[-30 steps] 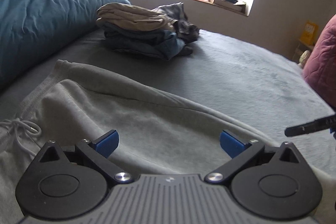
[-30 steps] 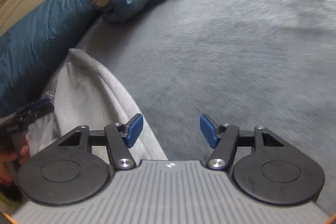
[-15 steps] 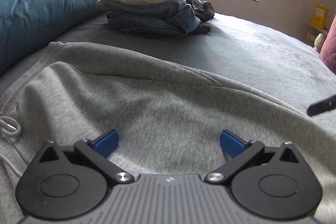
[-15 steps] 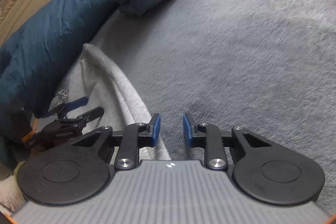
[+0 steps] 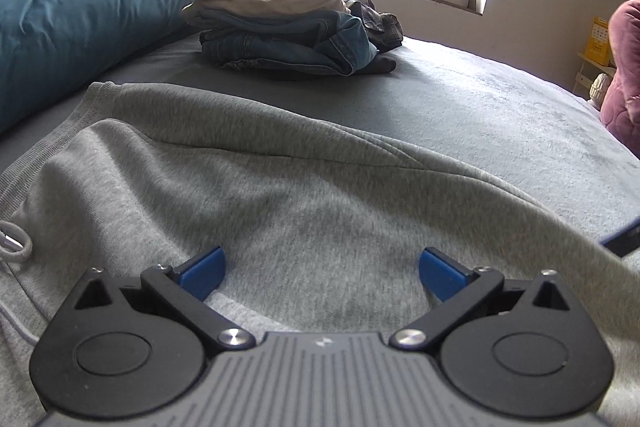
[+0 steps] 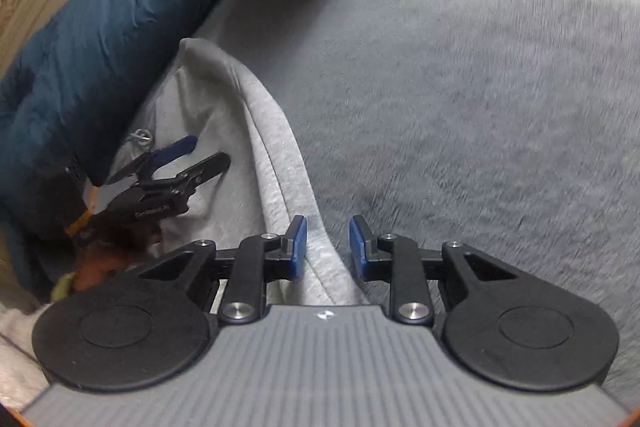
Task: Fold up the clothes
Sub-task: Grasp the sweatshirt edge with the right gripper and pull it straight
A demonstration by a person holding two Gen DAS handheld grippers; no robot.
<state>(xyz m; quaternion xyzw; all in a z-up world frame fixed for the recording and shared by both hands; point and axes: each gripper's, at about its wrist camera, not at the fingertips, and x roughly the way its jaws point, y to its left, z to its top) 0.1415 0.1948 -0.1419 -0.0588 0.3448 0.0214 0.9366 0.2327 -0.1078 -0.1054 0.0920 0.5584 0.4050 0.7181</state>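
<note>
Grey sweat garment spread on a bed, near a stack of folded clothes. Left tool low over the fabric, jaws wide apart. Right tool narrowed around the garment's edge, pads not visibly pressing it.

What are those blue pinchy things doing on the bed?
A person is folding clothes with two hand-held grippers. The left gripper hovers wide open over the grey sweatpants. The right gripper sits at the sweatpants' edge, jaws narrow, the hem between them but not clearly pinched. A folded pile waits by the blue duvet.
</note>
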